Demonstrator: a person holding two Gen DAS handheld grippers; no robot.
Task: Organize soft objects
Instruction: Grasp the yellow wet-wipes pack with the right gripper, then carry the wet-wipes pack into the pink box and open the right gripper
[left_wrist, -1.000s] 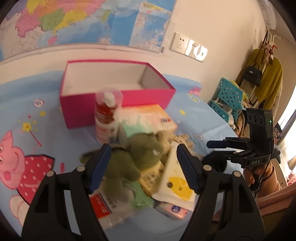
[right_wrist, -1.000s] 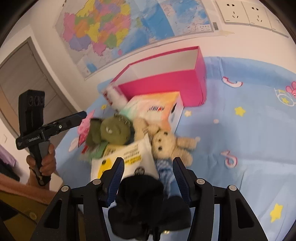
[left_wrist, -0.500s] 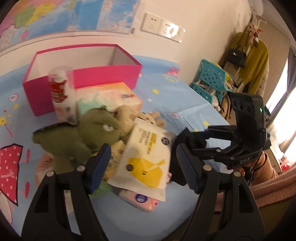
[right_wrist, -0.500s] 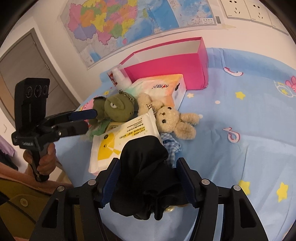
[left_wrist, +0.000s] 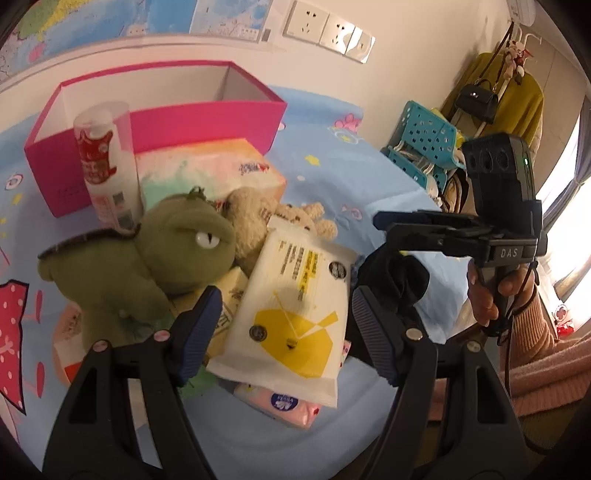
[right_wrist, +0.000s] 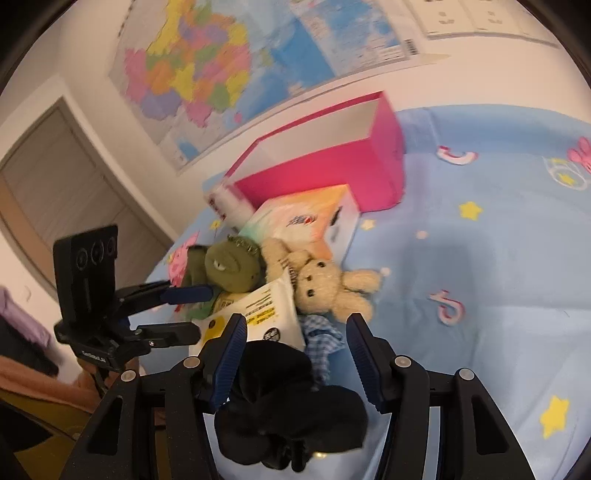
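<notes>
Left gripper (left_wrist: 286, 332) gapes empty over the wipes pack (left_wrist: 295, 314). Right gripper (right_wrist: 293, 354), closing, straddles the black cloth (right_wrist: 288, 402), seemingly unpinched; blue sheet (right_wrist: 498, 295) lies open rightward.

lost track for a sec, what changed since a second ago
The left gripper swung from over the green dinosaur plush to over the yellow wipes pack, open and empty. The right gripper is closing around the black cloth. The pile and pink box stayed put.

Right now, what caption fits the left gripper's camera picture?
Open left gripper hovering over a yellow-and-white wipes pack, beside a green plush dinosaur.
</notes>
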